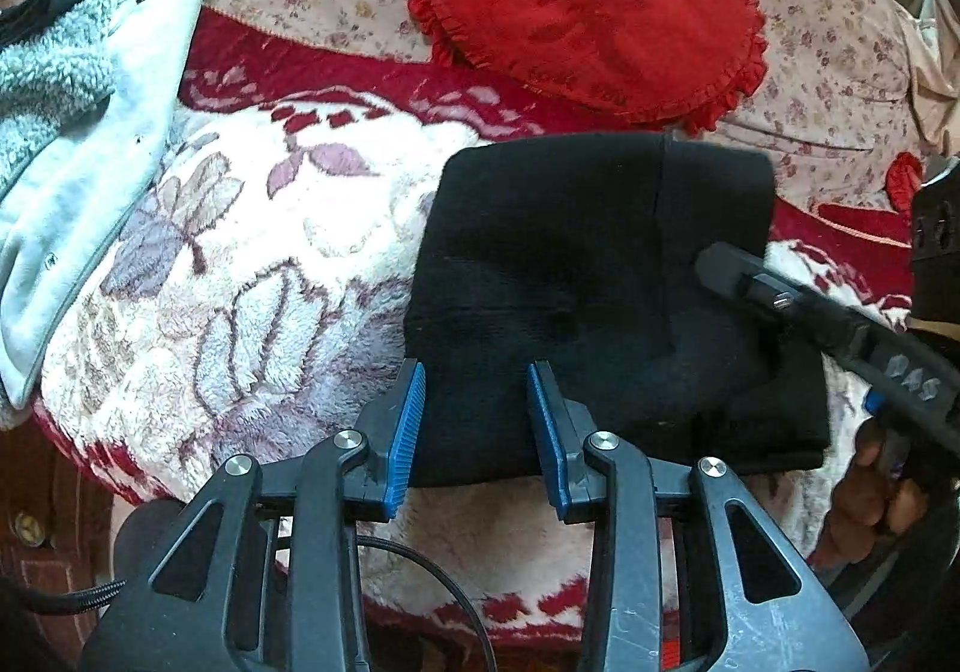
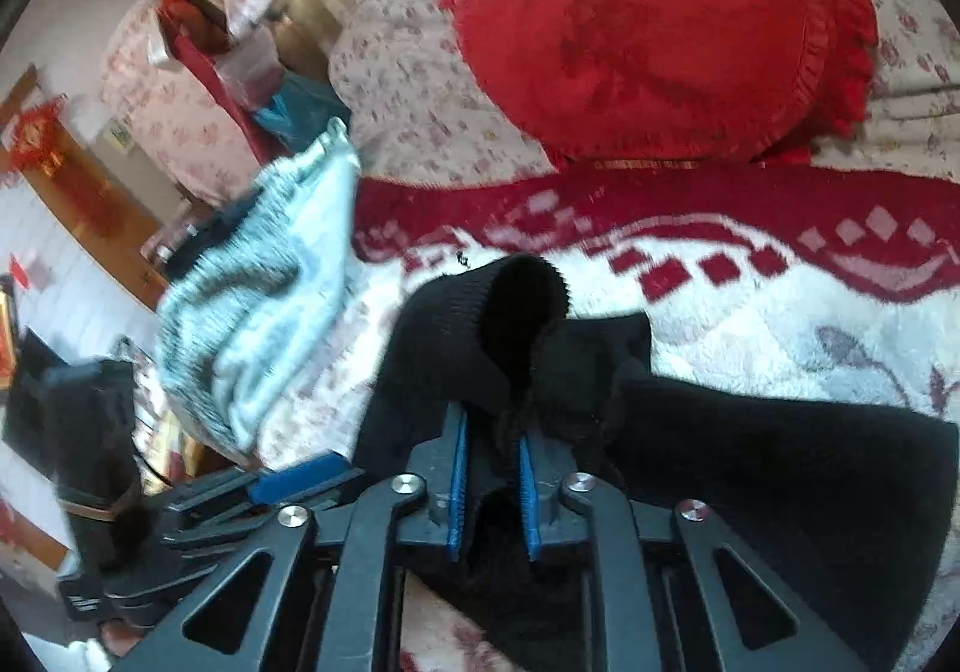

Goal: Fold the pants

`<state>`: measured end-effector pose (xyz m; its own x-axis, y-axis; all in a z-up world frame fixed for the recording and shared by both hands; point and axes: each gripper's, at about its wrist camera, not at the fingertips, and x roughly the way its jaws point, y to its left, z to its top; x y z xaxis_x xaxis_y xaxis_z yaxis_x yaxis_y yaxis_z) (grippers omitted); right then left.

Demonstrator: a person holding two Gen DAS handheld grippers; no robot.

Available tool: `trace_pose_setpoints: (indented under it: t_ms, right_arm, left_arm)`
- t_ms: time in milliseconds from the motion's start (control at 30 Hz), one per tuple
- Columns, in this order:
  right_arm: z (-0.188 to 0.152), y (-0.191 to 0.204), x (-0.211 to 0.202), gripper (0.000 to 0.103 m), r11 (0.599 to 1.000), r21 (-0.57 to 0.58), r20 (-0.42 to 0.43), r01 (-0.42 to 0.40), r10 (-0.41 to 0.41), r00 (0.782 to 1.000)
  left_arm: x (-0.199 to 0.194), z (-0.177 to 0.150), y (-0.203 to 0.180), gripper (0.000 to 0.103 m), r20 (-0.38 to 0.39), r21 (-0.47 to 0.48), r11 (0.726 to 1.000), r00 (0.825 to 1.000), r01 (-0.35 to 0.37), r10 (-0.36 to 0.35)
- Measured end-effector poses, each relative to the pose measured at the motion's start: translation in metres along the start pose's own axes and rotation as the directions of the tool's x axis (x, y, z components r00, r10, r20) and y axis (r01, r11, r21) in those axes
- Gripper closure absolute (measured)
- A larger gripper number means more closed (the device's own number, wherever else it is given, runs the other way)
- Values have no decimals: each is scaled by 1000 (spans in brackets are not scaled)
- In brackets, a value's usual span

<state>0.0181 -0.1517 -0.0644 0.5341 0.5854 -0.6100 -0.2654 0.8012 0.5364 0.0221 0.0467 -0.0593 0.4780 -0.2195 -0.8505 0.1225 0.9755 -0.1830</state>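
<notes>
Red frilled cushion lies near pale fleece garment.

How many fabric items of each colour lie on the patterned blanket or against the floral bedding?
Black: 1, the folded black knit pants
Red: 1, the round red frilled cushion
Pale grey: 1, the pale grey fleece-lined garment
Total: 3

Black pants lie folded on the blanket.

Left gripper angles downward, jaws parted; right gripper jaws pinch black fabric.
</notes>
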Motion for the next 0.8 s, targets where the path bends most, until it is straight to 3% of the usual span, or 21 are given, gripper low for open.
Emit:
trace_pose_setpoints:
  t_ms: [267,500,600,700,800]
  right_arm:
    - [-7,11,-84,92,997,-74,96,24,-16,995]
    - [-37,-60,-116,92,979,96,90,181,-189,978]
    - [-40,-89,-103,90,963,148,18,223,-228,973]
    - [-39,-88,-104,79,955,140,15,261,-266,964]
    - [-31,-75,-126,76,930,97,71,353,-361,930]
  left_arm:
    - [-30,6,-29,70,64,67,997,997,36,-40]
    - [5,-3,-69,70,-21,140,989,999,44,-41]
    - [13,-6,-80,70,-17,174,985,1000,6,-3]
    - [11,-3,-81,70,-11,181,984,1000,1,1]
    - [7,7,-78,70,7,173,985,1000,-9,8]
